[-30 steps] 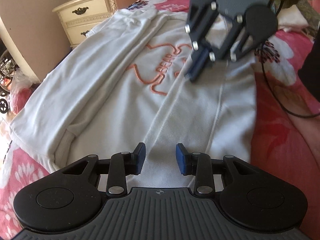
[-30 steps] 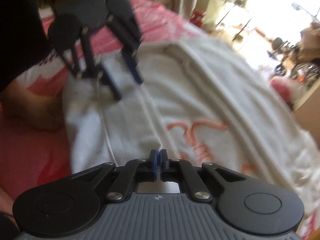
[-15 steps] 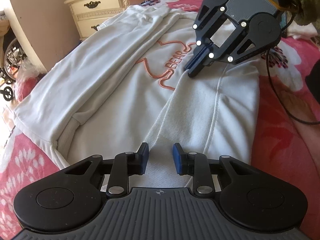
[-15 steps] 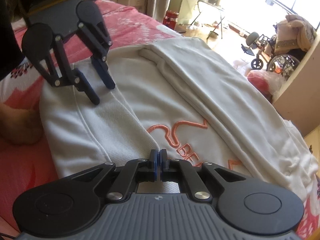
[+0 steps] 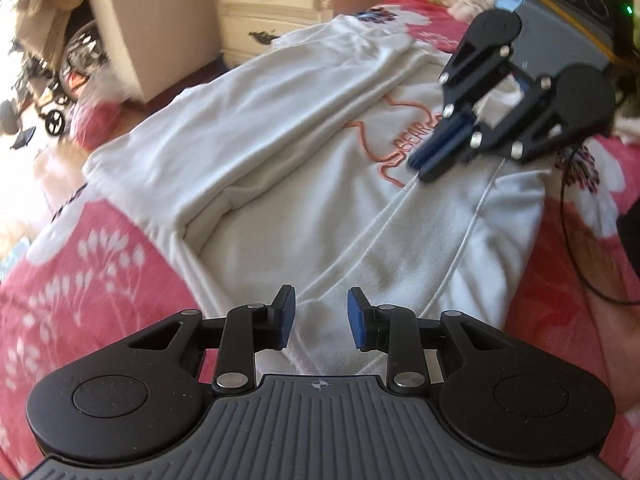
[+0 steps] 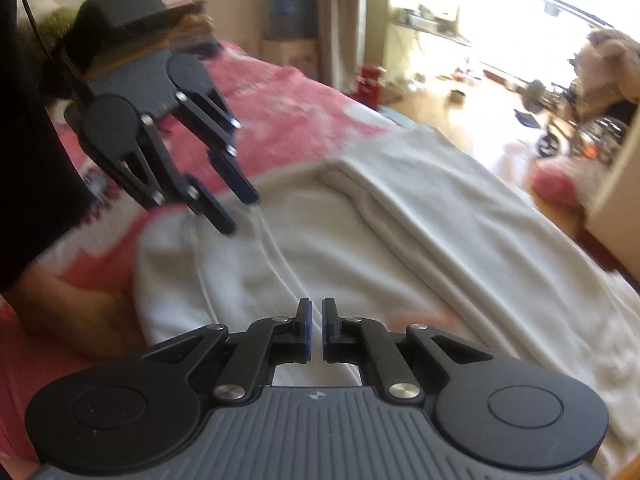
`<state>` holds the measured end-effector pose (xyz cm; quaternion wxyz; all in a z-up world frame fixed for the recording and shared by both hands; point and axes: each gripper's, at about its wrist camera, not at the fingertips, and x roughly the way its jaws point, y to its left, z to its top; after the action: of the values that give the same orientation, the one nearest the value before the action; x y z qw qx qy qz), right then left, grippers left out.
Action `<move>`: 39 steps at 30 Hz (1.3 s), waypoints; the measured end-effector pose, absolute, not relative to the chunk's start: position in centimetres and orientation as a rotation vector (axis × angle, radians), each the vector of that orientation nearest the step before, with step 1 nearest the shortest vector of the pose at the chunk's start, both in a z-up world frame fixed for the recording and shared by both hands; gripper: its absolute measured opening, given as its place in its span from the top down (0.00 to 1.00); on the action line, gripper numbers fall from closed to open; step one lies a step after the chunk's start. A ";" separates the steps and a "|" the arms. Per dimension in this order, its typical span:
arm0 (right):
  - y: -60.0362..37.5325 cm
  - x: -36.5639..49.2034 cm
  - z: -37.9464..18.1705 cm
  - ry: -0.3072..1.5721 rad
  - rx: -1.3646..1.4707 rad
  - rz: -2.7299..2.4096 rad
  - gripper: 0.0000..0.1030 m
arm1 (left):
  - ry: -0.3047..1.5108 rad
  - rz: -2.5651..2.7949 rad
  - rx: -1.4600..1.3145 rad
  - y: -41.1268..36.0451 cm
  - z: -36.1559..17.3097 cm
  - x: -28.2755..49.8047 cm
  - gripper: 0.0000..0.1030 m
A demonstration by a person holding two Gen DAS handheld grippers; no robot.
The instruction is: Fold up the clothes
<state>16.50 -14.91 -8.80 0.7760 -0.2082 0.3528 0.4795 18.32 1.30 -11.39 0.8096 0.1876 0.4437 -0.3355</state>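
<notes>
A white sweatshirt (image 5: pixel 280 140) with orange lettering (image 5: pixel 412 140) lies spread on the pink flowered bedspread (image 5: pixel 100 280), one side folded in over the front. My left gripper (image 5: pixel 322 316) hangs open just above the folded flap near the hem; cloth shows under the gap but is not pinched. From the right wrist it appears at upper left as my left gripper (image 6: pixel 240 214), tips close to the fabric. My right gripper (image 6: pixel 314 320) is nearly shut with a thin slit and nothing clearly pinched. In the left wrist view, the right gripper (image 5: pixel 420 168) points at the fold's edge beside the lettering.
A cream nightstand (image 5: pixel 276 4) stands beyond the bed's far edge, a wheelchair (image 5: pixel 60 80) on the floor to its left. A black cable (image 5: pixel 572 240) trails over the bedspread right of the sweatshirt. A person's bare limb (image 6: pixel 72 312) rests on the bed beside the hem.
Both grippers have lifted and drawn back a little from the sweatshirt, and the left one has rolled. The right jaws, tight on the fold's edge before, now show a thin slit.
</notes>
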 end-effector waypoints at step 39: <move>-8.4 16.9 -11.7 0.704 -0.634 1.114 0.98 | 1.152 -0.554 0.090 5.4 -13.7 19.3 0.68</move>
<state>16.86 -8.41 -11.69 0.7445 -0.2893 0.3213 0.5088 19.35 5.40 -13.72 0.8016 0.0420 0.5375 -0.2583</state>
